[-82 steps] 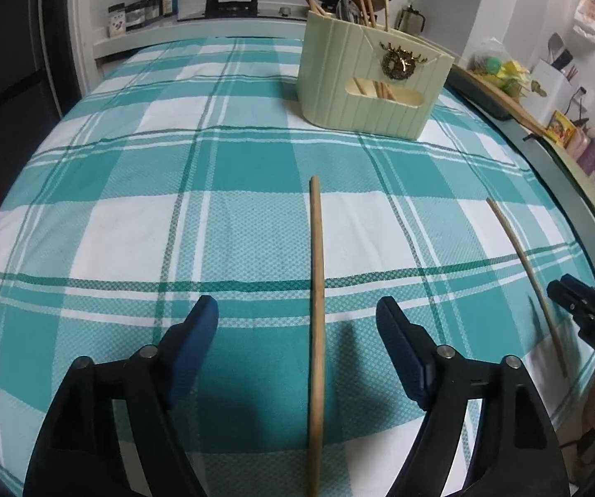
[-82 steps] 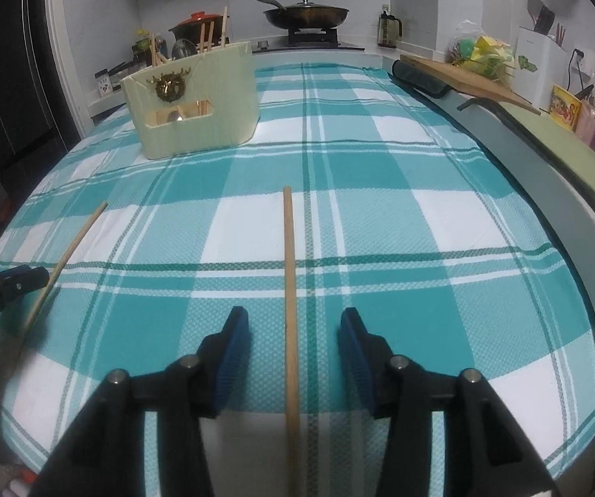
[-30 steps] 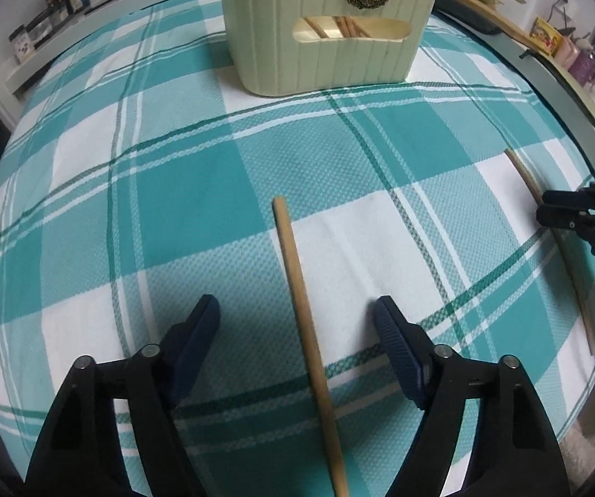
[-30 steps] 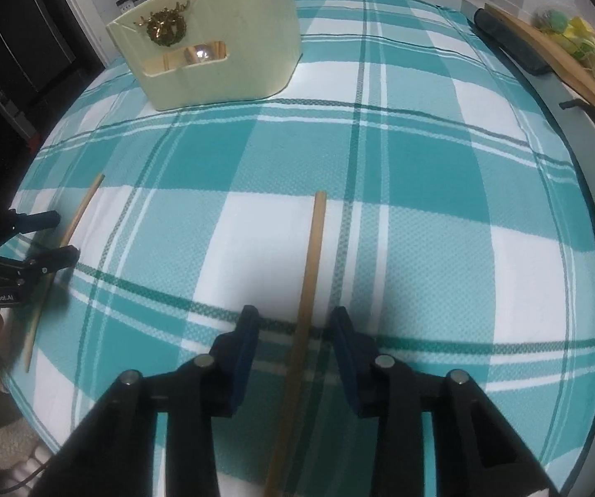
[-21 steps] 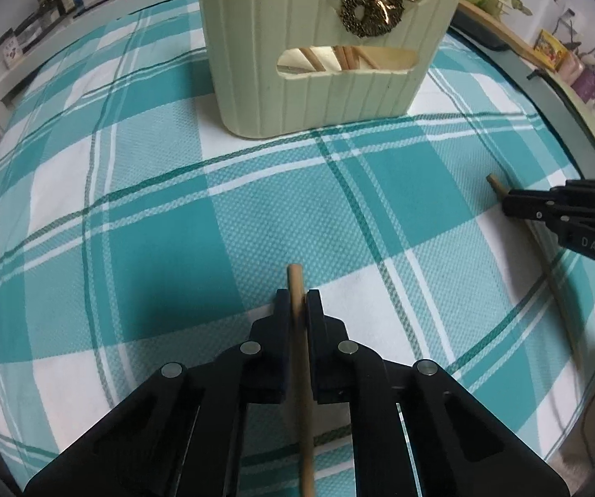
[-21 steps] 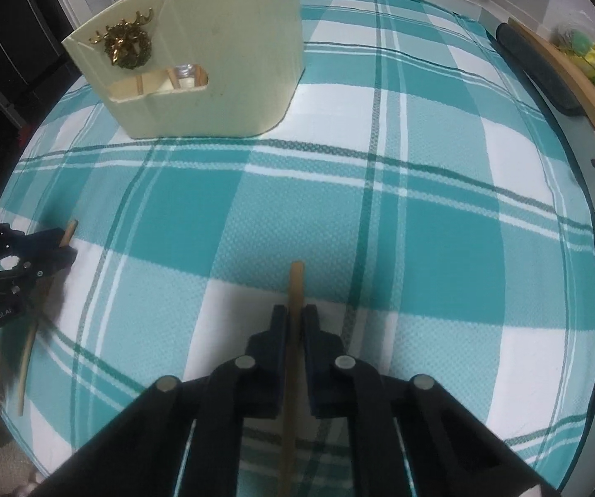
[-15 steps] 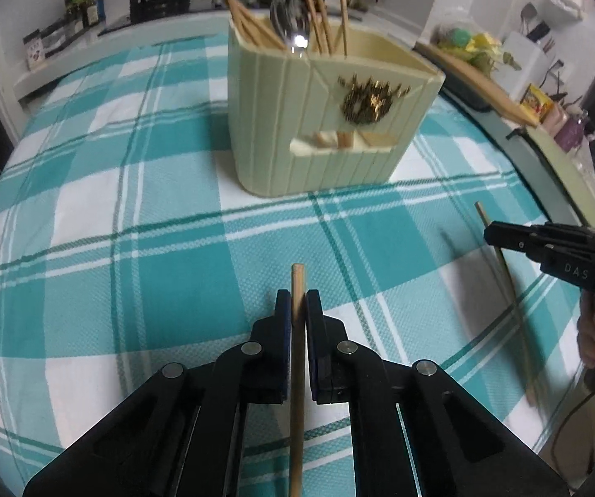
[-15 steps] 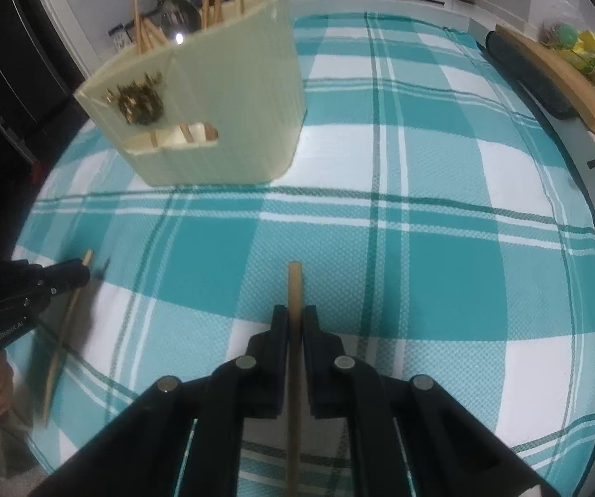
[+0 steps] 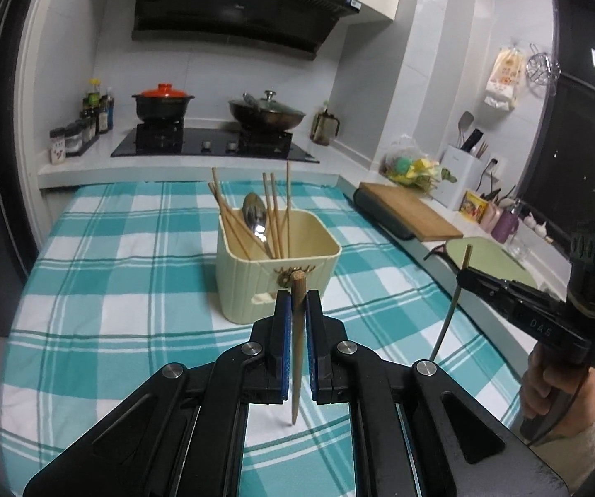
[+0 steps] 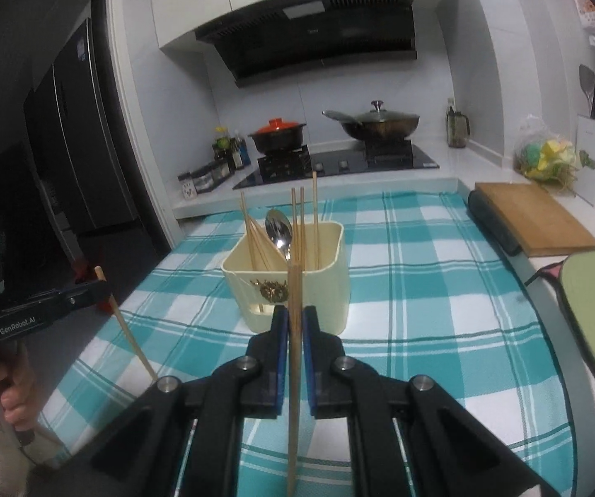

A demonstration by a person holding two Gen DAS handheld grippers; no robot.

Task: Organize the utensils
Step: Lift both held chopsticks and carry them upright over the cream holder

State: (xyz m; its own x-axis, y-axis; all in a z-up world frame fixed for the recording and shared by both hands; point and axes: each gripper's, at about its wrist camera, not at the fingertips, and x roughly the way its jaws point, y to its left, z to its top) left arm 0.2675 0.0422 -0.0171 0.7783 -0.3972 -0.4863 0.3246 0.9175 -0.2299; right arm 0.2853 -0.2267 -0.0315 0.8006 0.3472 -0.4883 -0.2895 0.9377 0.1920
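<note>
My left gripper (image 9: 297,296) is shut on a wooden chopstick (image 9: 296,343) and holds it nearly upright above the checked cloth. My right gripper (image 10: 293,314) is shut on a second wooden chopstick (image 10: 293,372), also lifted and upright. A cream utensil holder (image 9: 276,273) with several chopsticks and a metal spoon (image 9: 255,215) stands straight ahead of both grippers; it also shows in the right wrist view (image 10: 293,277). The right gripper with its chopstick shows at the right of the left wrist view (image 9: 463,275). The left gripper shows at the left of the right wrist view (image 10: 100,283).
The teal checked tablecloth (image 9: 111,290) covers the counter. A wooden cutting board (image 9: 409,215) and a green mat (image 9: 488,259) lie along the right edge. A stove with a red-lidded pot (image 9: 163,103) and a wok (image 9: 266,114) is behind.
Both grippers have closed on their chopsticks, lifted them off the cloth and tilted up, so the views now look level across the kitchen toward the holder.
</note>
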